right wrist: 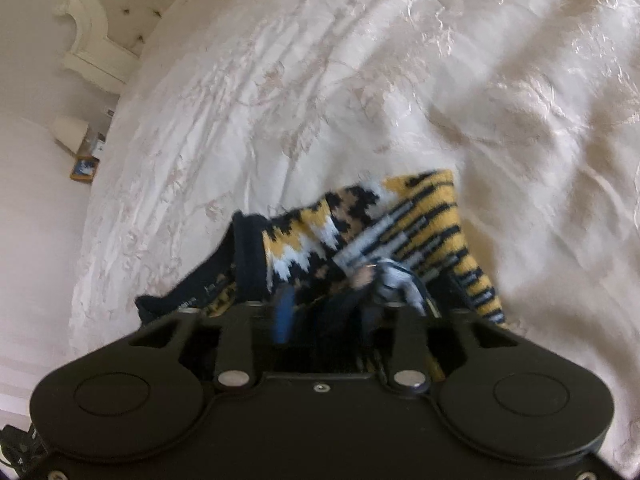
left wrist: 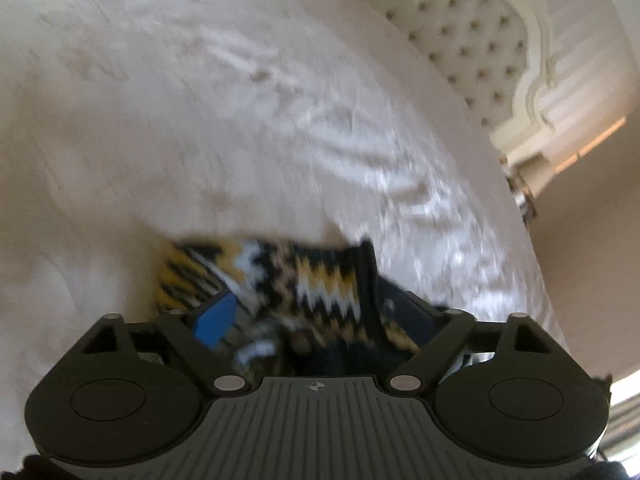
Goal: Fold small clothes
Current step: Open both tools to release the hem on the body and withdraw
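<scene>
Knitted garment (left wrist: 320, 280), zigzag pattern in black, yellow, white, lies bunched on cream bedspread (left wrist: 200, 120), right between and just ahead of both jaws; left gripper (left wrist: 316, 320) jaws wide, blue pad (left wrist: 216, 320) clear of fabric; right gripper (right wrist: 340, 304) jaws partly apart, knit slack between them, not pinched; tufted headboard (left wrist: 460, 32) well beyond; frames blurred

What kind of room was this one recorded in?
Most likely a bedroom: a bed with a cream bedspread, a tufted headboard, and what looks like a bedside table beside it.
</scene>
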`<state>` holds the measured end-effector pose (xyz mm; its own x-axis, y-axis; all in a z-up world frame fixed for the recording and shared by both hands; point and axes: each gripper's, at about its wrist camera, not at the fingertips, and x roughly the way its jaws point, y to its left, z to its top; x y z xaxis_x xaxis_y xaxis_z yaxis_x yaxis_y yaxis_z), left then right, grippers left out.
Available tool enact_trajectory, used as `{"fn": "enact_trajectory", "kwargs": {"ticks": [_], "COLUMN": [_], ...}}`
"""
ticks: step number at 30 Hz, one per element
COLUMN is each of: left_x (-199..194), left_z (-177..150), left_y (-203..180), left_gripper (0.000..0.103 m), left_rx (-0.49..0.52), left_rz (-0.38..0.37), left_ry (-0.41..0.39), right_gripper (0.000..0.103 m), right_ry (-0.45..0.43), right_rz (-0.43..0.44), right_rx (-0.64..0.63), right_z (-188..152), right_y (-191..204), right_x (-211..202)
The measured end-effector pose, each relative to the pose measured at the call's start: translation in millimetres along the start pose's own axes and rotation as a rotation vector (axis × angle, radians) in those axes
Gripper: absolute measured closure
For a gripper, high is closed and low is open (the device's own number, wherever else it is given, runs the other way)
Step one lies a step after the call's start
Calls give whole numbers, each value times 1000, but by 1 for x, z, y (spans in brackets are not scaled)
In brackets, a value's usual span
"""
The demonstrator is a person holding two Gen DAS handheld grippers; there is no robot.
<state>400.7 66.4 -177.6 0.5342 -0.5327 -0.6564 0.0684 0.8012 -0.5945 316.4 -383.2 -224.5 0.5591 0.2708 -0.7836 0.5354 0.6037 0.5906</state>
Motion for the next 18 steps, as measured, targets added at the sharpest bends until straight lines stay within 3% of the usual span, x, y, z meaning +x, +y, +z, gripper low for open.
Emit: {"fn": "enact_trajectory", "kwargs": {"ticks": [3, 8, 12, 15, 16, 18], "left_x": [-14, -37, -43, -40, -38, -32], "left_z": [10, 8, -24, -57, -69, -87], "left_y": [-2, -28, -55, -71, -75, -79], "left_gripper": [15, 15, 15, 15, 15, 15], "left_rx": [29, 238, 440, 529, 552, 582], "left_rz": [42, 115, 134, 105, 96, 74], "left_ry": [-30, -19, 37, 99, 116, 158], "right_gripper": [31, 14, 14, 16, 17, 31], "right_ry": [-25, -106, -176, -198, -191, -160], "right_rz": [24, 42, -14, -92, -105, -125], "right_rx": [2, -7, -101, -315, -383, -516], "right_z": [7, 15, 13, -5, -13, -32], "right_y": [3, 3, 7, 27, 34, 46], "right_x": [-7, -28, -50, -63, -66, -68]}}
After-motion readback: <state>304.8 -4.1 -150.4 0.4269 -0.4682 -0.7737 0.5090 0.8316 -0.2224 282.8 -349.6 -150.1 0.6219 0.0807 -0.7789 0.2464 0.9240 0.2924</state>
